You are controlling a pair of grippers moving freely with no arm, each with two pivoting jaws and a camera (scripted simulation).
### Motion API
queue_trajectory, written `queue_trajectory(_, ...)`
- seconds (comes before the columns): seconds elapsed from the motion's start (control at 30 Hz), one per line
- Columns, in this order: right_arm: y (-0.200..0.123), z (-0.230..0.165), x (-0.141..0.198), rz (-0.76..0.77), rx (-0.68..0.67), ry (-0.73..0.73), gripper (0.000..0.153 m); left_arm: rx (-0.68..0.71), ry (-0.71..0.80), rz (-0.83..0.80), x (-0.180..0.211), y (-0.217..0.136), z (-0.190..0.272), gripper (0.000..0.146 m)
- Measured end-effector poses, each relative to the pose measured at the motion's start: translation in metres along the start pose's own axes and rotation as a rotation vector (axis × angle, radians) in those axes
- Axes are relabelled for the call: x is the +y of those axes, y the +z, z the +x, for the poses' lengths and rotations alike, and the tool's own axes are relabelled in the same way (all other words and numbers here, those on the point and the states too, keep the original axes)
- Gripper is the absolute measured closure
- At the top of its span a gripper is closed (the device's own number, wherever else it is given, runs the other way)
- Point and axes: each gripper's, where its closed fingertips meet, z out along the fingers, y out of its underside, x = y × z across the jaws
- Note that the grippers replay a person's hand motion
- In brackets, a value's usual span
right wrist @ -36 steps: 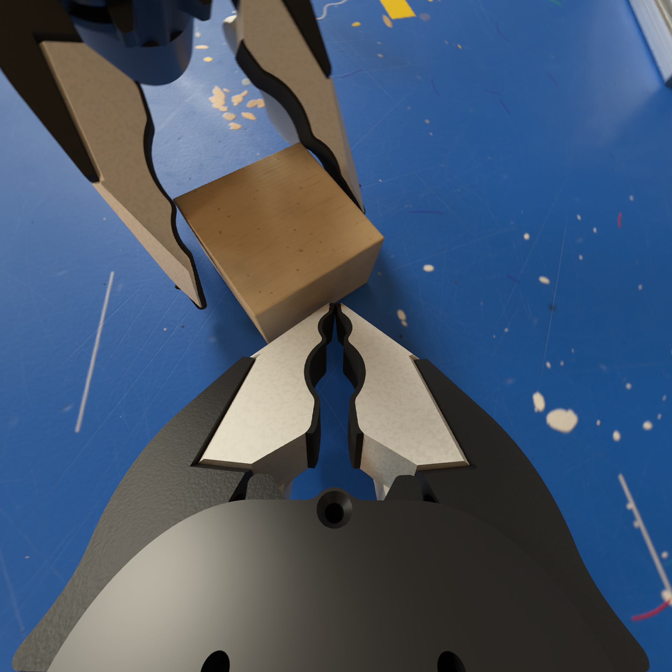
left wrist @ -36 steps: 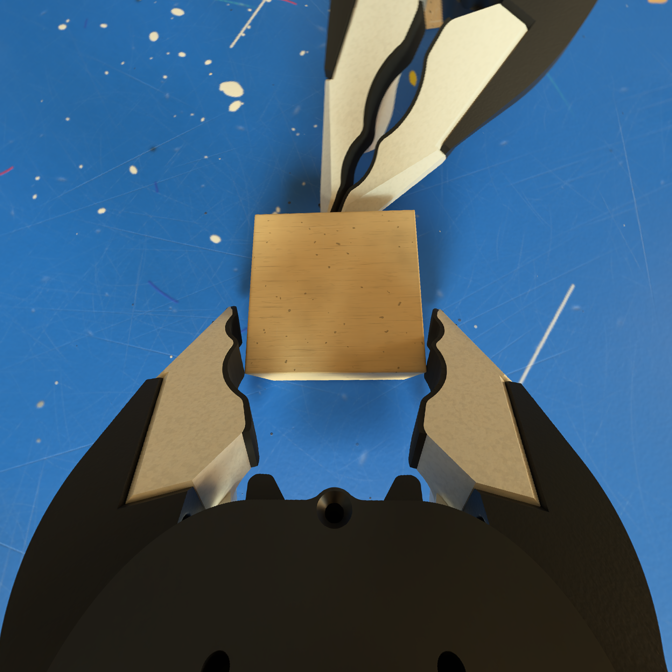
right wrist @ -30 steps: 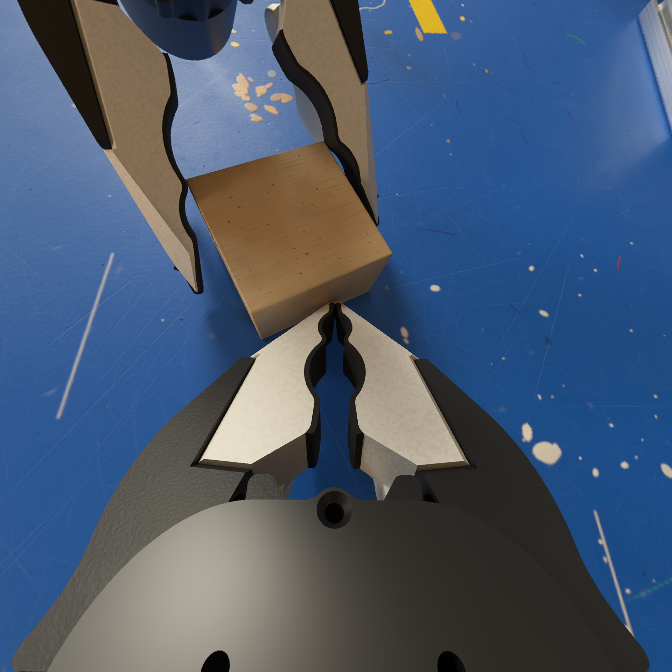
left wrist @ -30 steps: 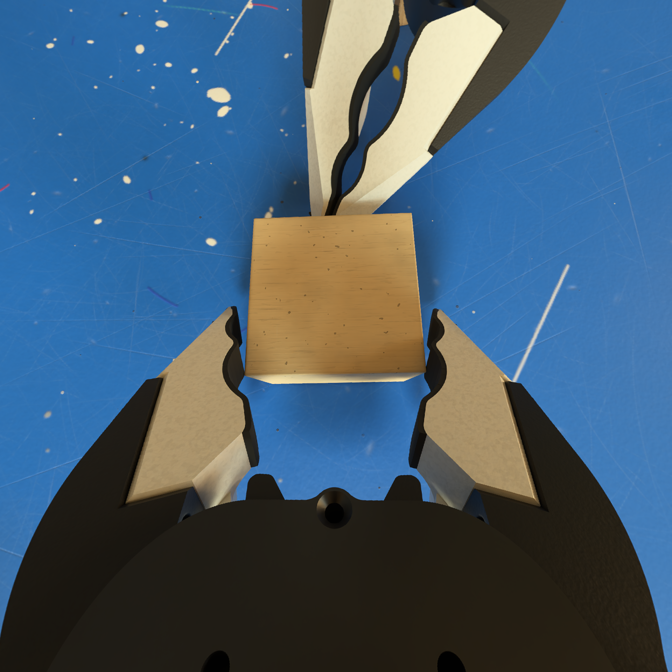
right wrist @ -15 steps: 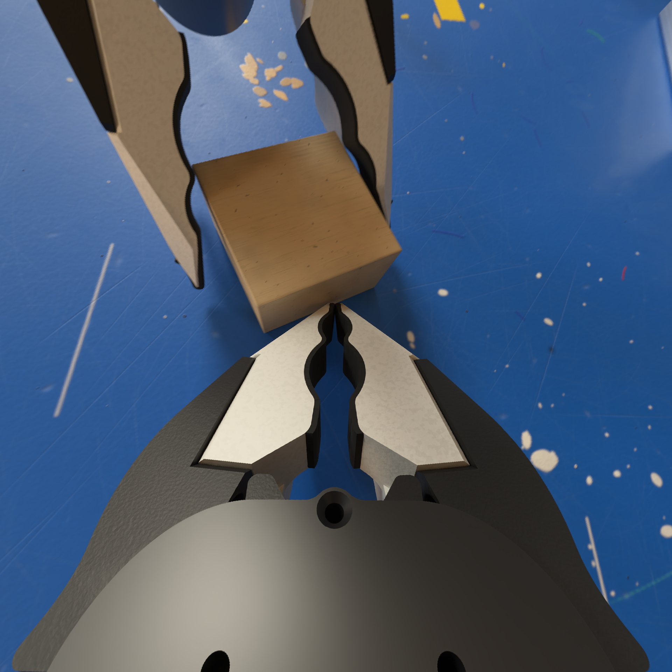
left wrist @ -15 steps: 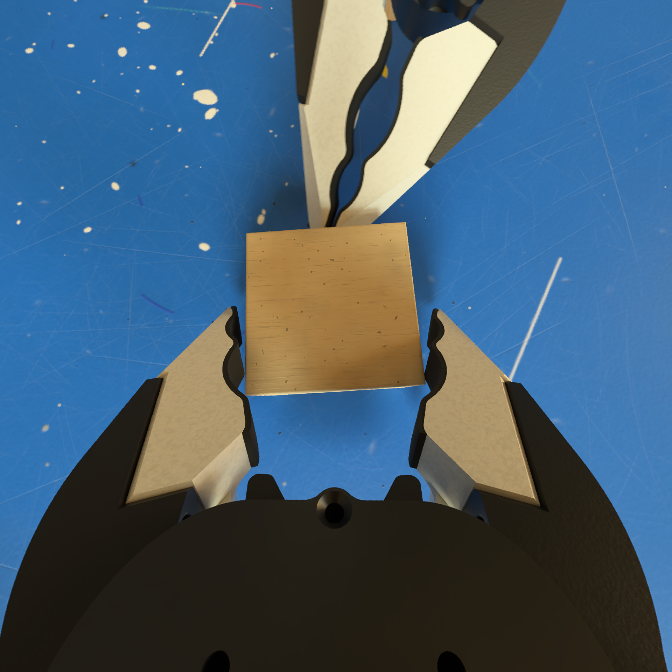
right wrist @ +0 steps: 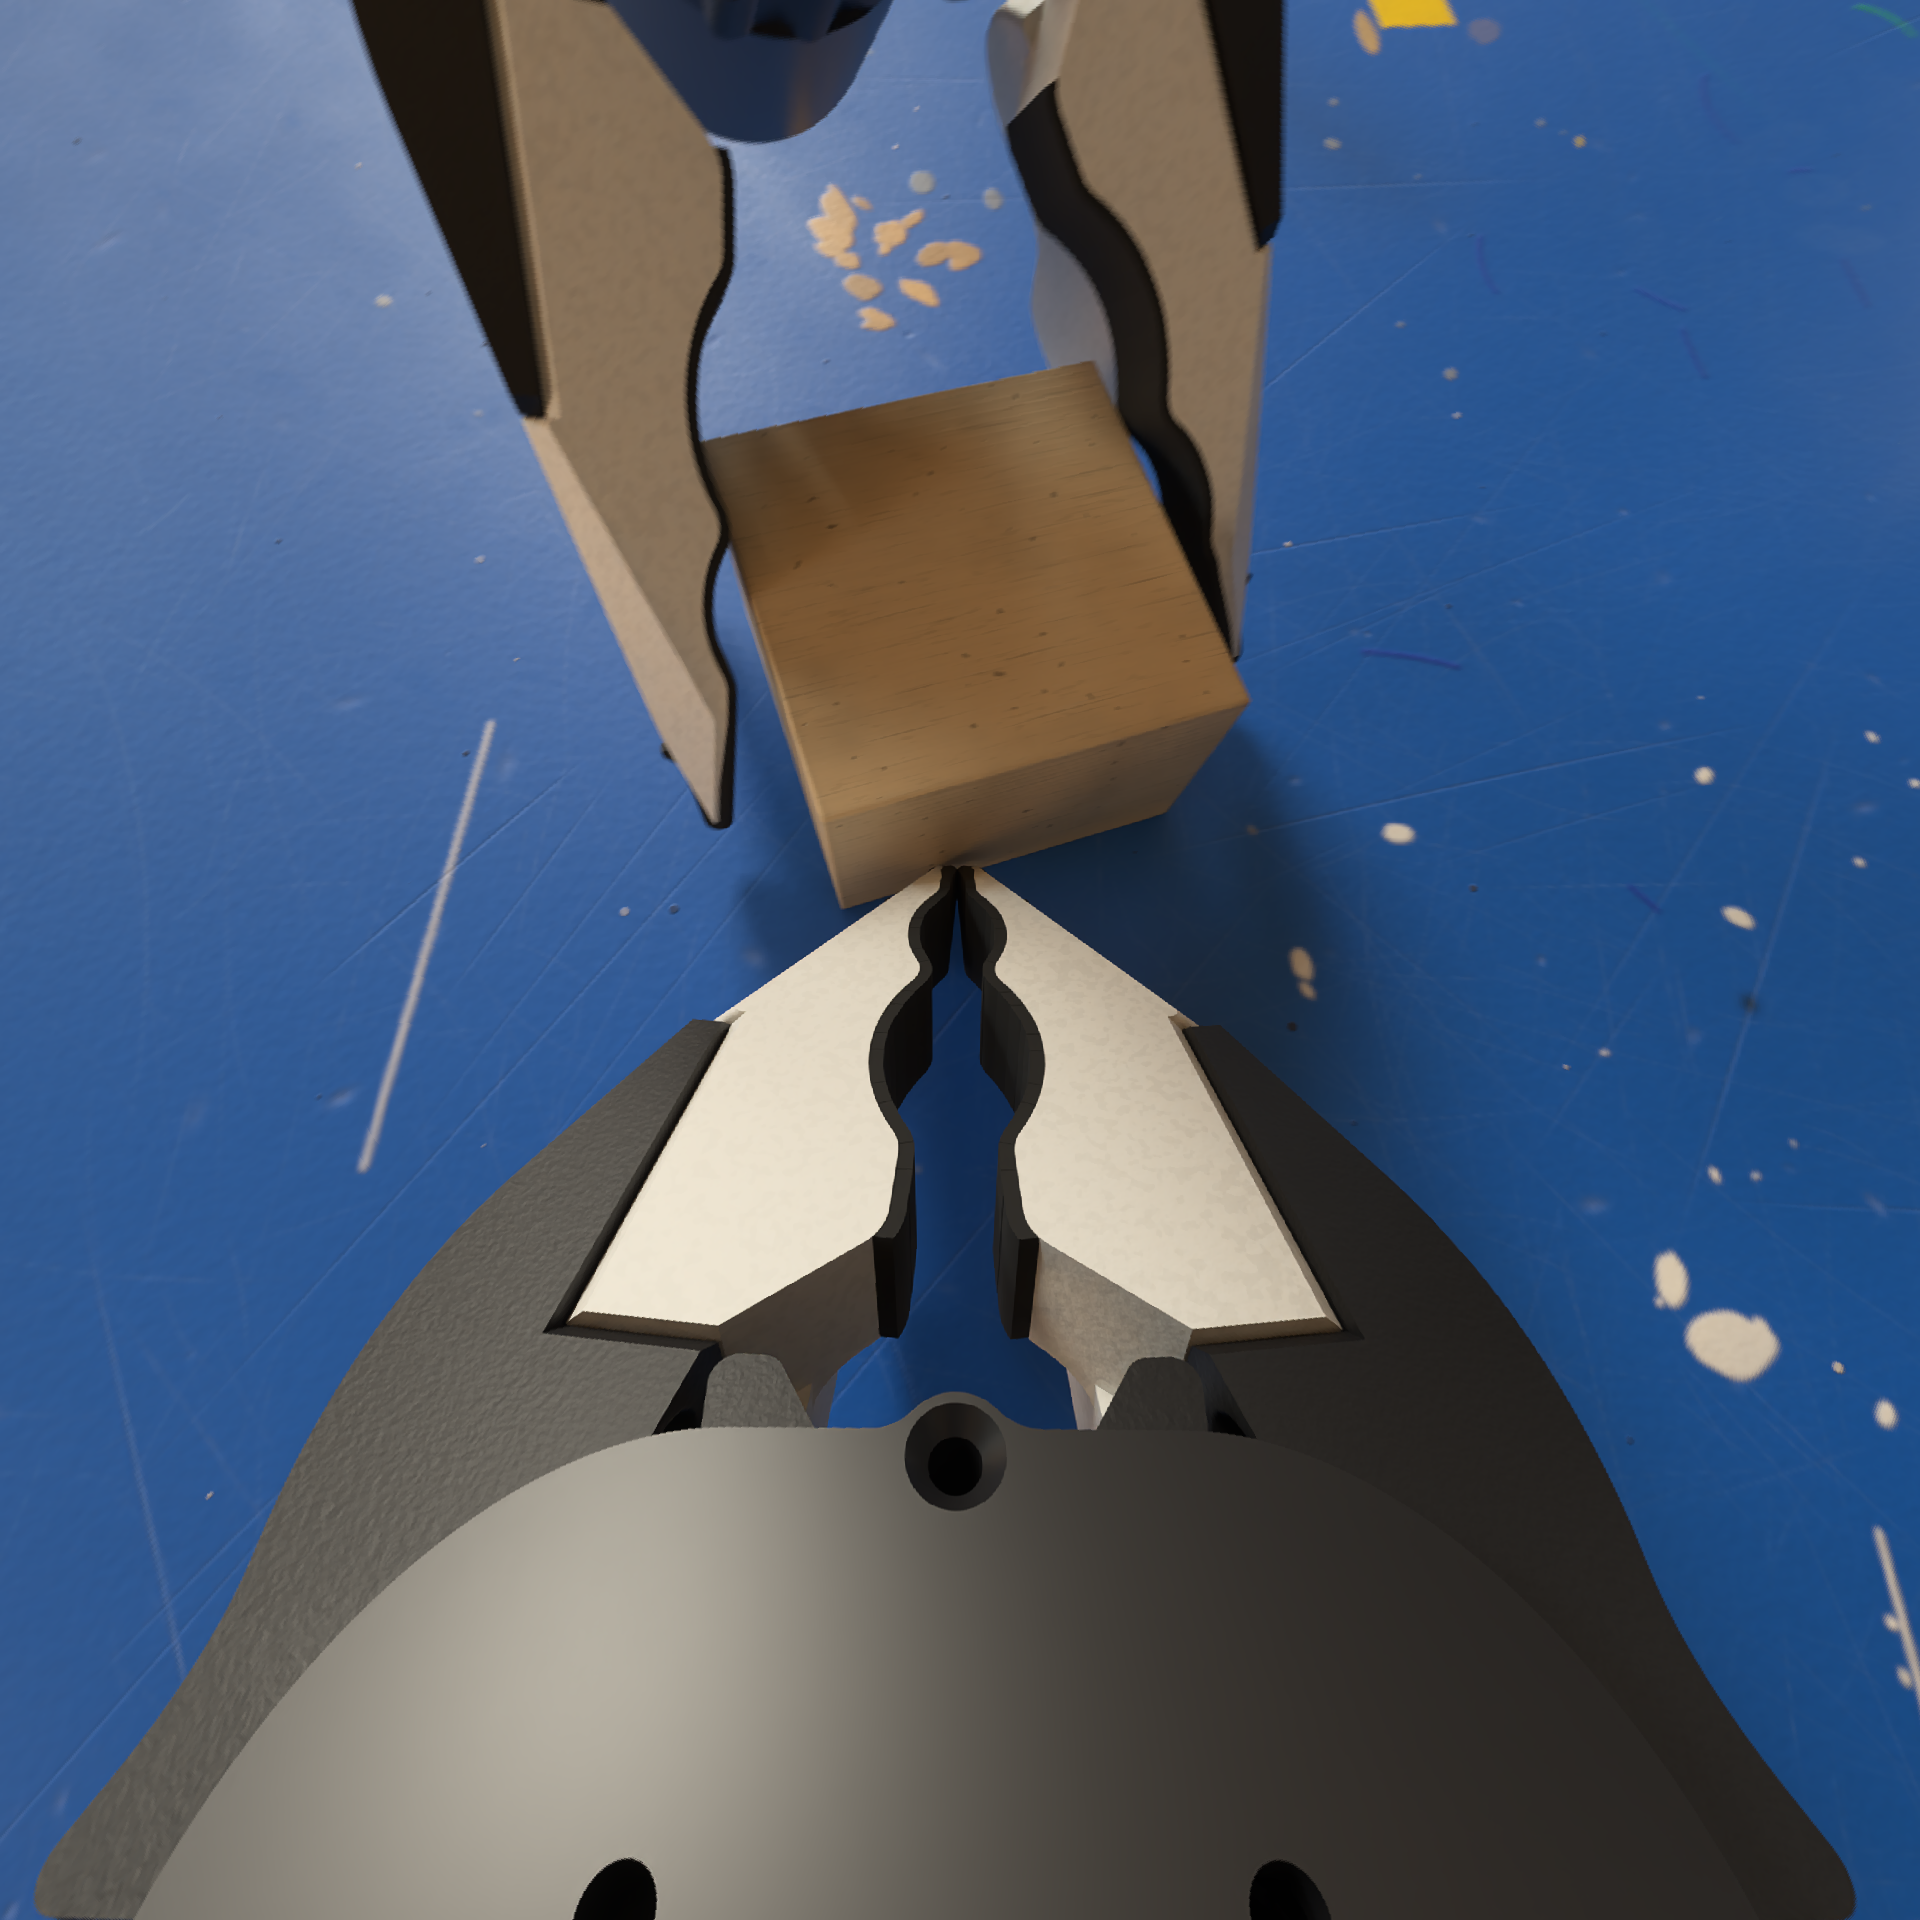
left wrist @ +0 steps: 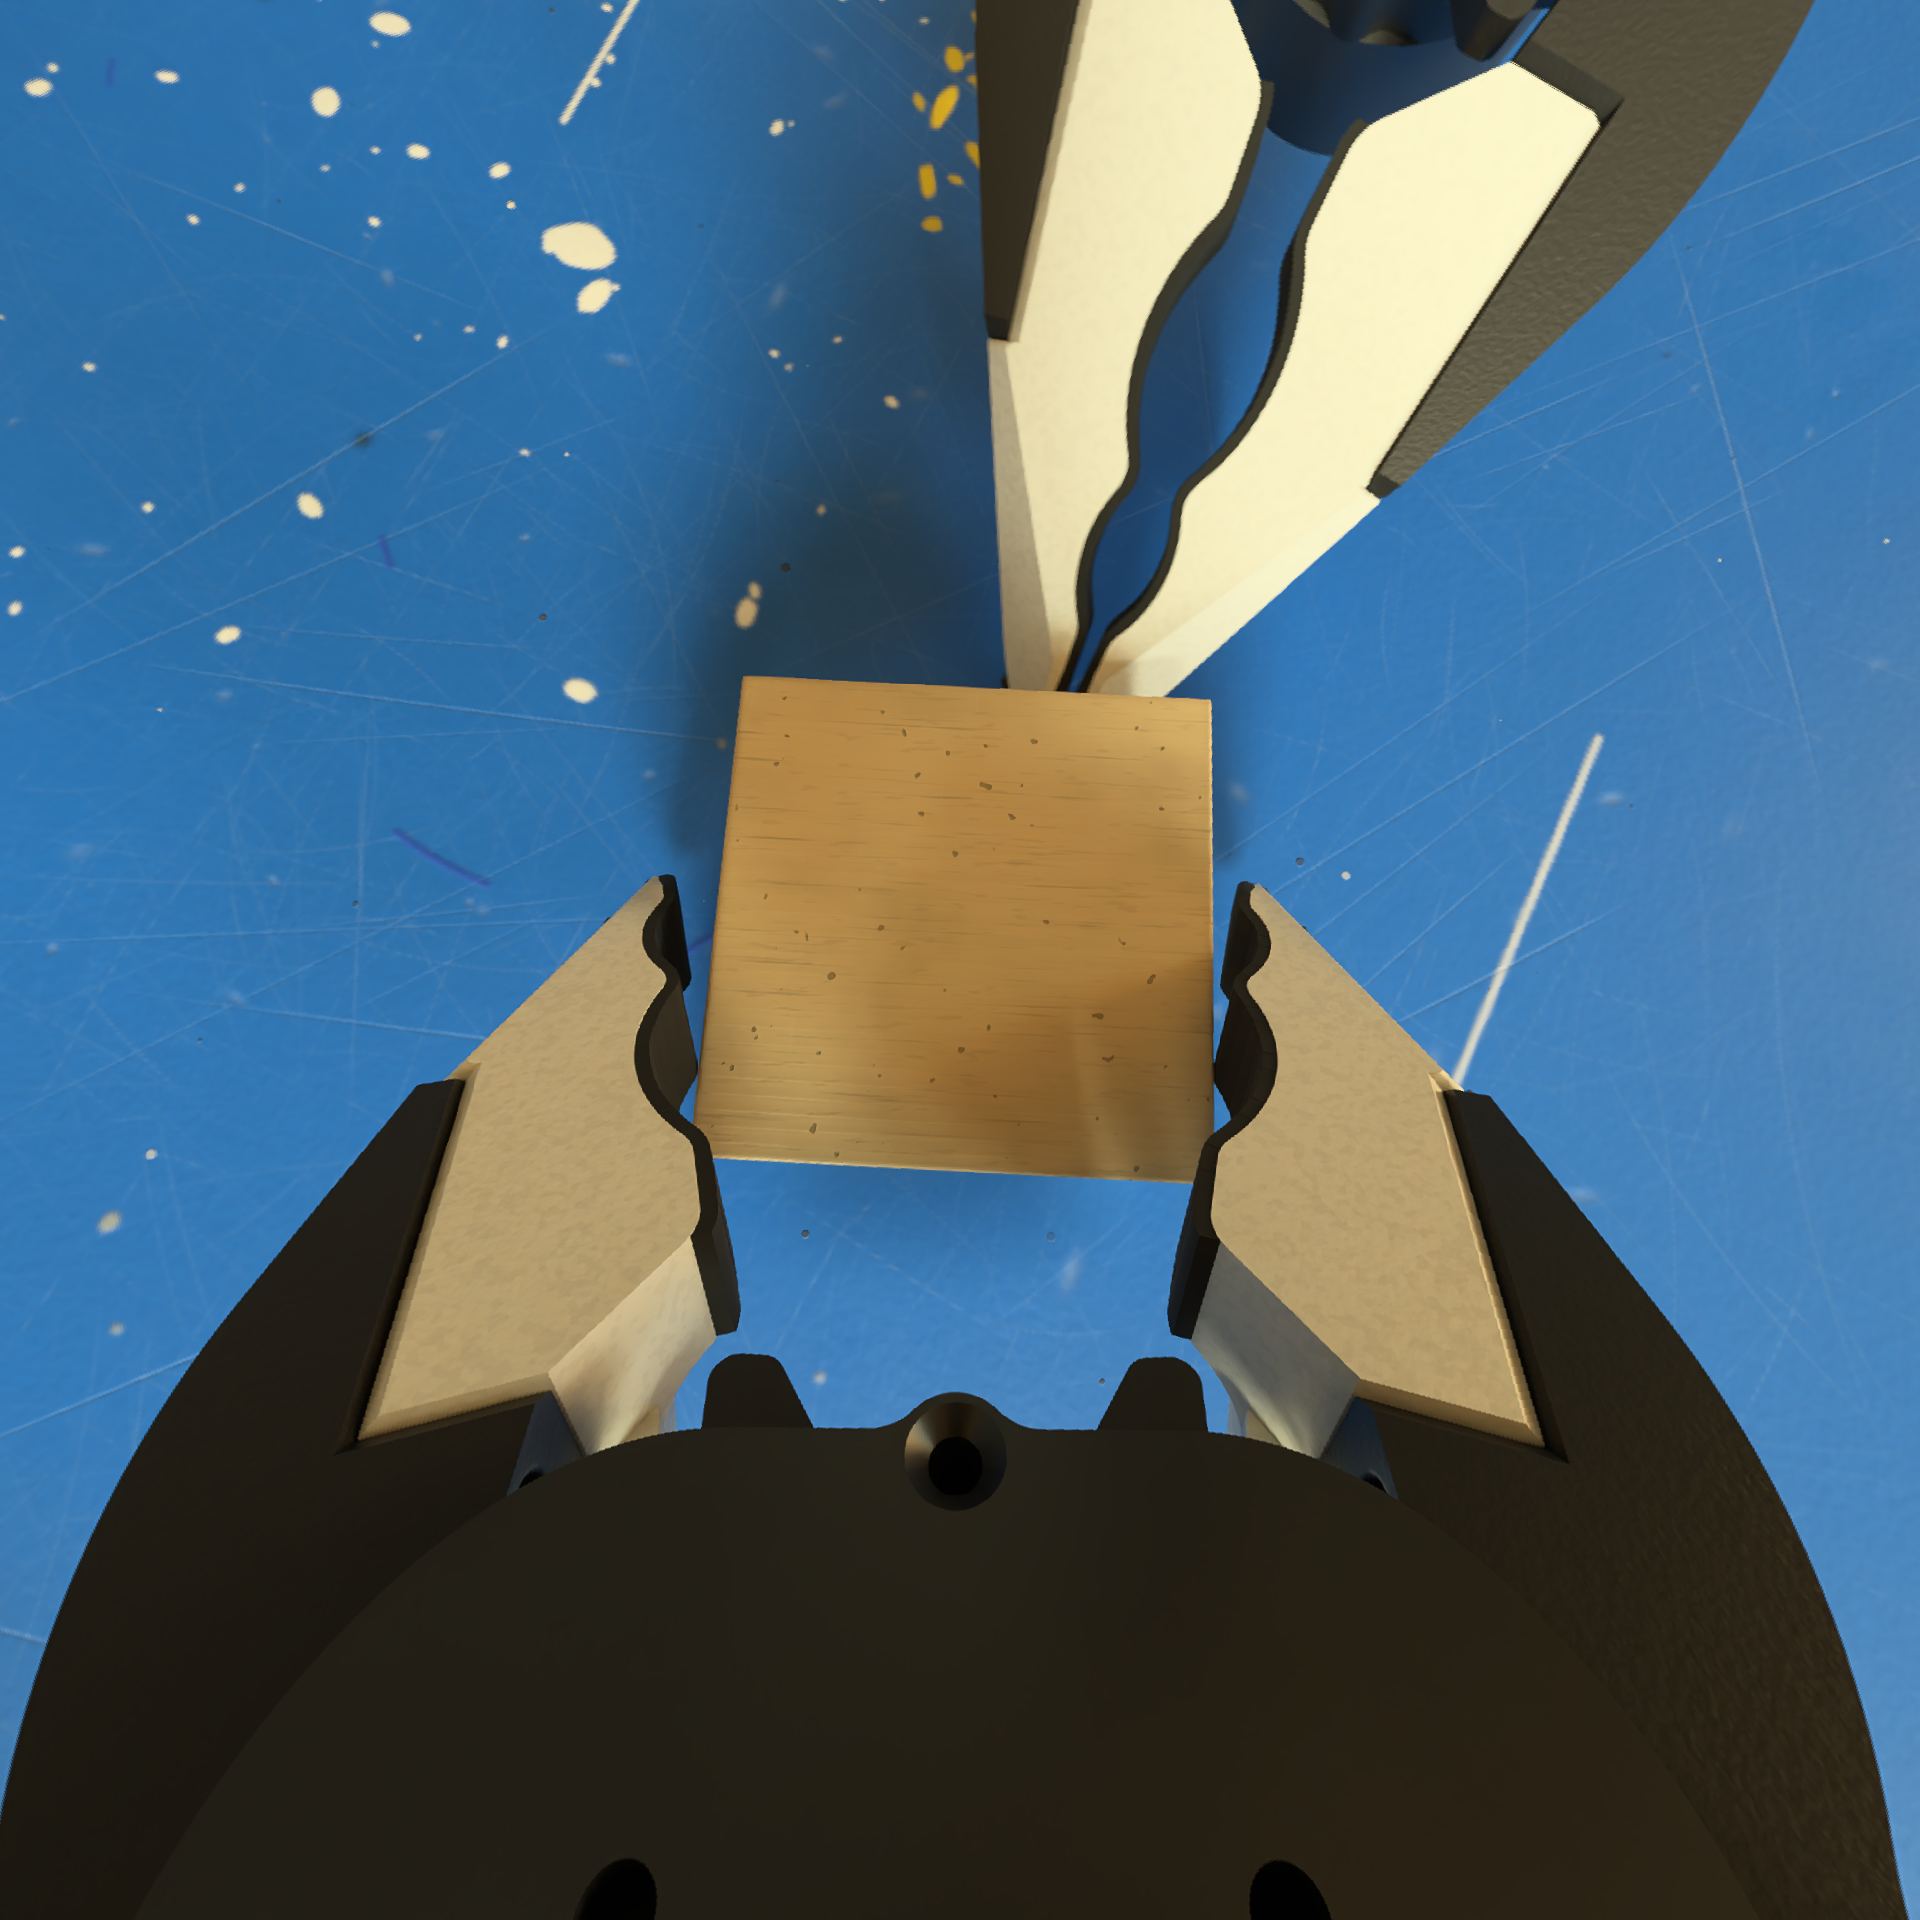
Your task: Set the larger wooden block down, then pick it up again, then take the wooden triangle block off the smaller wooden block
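Tan wooden cube [left wrist: 961, 935] sat on the scratched blue worktop [left wrist: 312, 831] between the left tool's [left wrist: 951, 1023] spread fingers, right tool [right wrist: 956, 881] pinched together against its edge; risk: uneven closing would skew it.

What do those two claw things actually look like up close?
Each gripper has a rounded, matte black body with a small round hole at its centre and two larger holes near the rear edge. The left gripper and right gripper each carry two pale beige, pointed fingers with wavy black inner edges. No cables or markings show.
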Motion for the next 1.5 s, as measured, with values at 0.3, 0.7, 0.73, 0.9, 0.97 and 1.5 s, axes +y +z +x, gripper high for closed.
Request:
queue_trajectory(0.3,0.001,0.031,-0.012,0.068,0.088,0.038,0.153,0.003,-0.012,-0.006,-0.001,0.003,0.001,0.043)
queue_trajectory(0.7,0.003,0.028,-0.010,0.046,0.055,0.018,0.153,0.010,-0.008,-0.006,-0.001,0.003,0.002,0.043)
queue_trajectory(0.73,0.003,0.028,-0.010,0.046,0.058,0.018,0.153,0.010,-0.008,-0.006,-0.001,0.003,0.002,0.043)
queue_trajectory(0.9,0.004,0.022,-0.004,0.023,0.046,0.034,0.153,0.010,-0.009,-0.005,-0.001,0.003,0.002,0.043)
queue_trajectory(0.97,0.004,0.019,-0.001,0.006,0.052,0.033,0.153,0.010,-0.009,-0.005,-0.001,0.003,0.002,0.043)
queue_trajectory(1.5,0.003,0.014,0.000,0.016,0.026,0.055,0.153,0.010,-0.014,0.002,-0.003,0.005,0.003,0.043)
